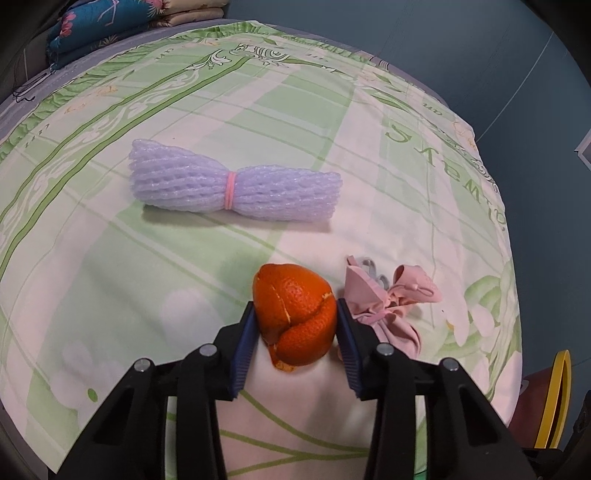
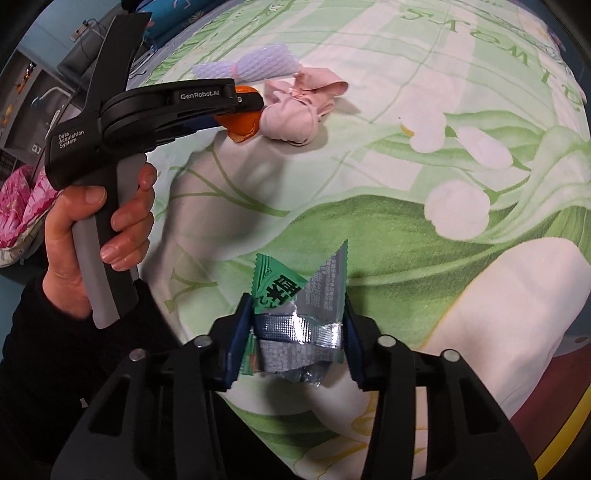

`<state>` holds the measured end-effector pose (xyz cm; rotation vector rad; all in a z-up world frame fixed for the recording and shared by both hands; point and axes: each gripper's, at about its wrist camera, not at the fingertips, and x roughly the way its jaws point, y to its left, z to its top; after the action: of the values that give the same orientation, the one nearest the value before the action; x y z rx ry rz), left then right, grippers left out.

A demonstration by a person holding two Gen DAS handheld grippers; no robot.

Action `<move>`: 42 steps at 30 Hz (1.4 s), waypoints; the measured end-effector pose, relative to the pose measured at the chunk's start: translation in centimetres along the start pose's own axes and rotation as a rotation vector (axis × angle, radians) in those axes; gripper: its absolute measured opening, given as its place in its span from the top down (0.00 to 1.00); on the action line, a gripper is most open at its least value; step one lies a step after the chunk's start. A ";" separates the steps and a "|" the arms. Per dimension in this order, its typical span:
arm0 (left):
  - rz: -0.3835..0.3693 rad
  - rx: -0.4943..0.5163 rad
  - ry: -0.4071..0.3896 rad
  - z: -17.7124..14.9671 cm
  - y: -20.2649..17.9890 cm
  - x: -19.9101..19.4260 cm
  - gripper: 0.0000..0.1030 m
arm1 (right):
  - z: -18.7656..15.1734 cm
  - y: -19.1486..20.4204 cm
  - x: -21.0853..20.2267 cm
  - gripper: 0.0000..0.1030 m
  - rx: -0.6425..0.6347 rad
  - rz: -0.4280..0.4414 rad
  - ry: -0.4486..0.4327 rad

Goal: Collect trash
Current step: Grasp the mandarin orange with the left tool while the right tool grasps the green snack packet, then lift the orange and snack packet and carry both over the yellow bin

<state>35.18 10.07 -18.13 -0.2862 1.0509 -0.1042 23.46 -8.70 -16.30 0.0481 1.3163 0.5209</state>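
My left gripper (image 1: 295, 314) is shut on an orange peel (image 1: 295, 314), just above the green floral bedsheet (image 1: 110, 277). In the right wrist view the left gripper (image 2: 247, 107) shows at upper left, with the peel (image 2: 242, 123) between its fingers. My right gripper (image 2: 295, 314) is shut on a crumpled green and silver snack wrapper (image 2: 299, 310), held above the sheet. A lilac foam fruit net (image 1: 232, 192) tied with a pink rubber band lies farther back; it also shows in the right wrist view (image 2: 255, 66). A pink knotted cloth bundle (image 1: 388, 302) lies right of the peel, also seen in the right wrist view (image 2: 295, 110).
A yellow-rimmed container (image 1: 554, 398) stands off the bed's right edge. Folded blue floral bedding (image 1: 110, 26) lies at the far left corner. A pink patterned quilt (image 2: 18, 210) is at the left beyond the bed.
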 end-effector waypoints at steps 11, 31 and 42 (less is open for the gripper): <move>-0.016 -0.026 -0.053 -1.1 1.1 -4.0 0.65 | -0.2 0.6 -1.4 0.72 -0.011 0.019 -0.037; -0.056 0.113 -0.166 -6.6 -5.7 -16.2 0.65 | -2.8 -1.4 -10.1 0.72 0.025 0.031 -0.186; -0.146 0.249 -0.179 -9.9 -12.1 -19.6 0.65 | -5.2 -5.9 -15.2 0.72 0.117 -0.023 -0.289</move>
<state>17.52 0.99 -2.81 -0.1428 0.8289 -0.3330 18.27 -21.16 -5.79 0.1980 1.0617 0.4007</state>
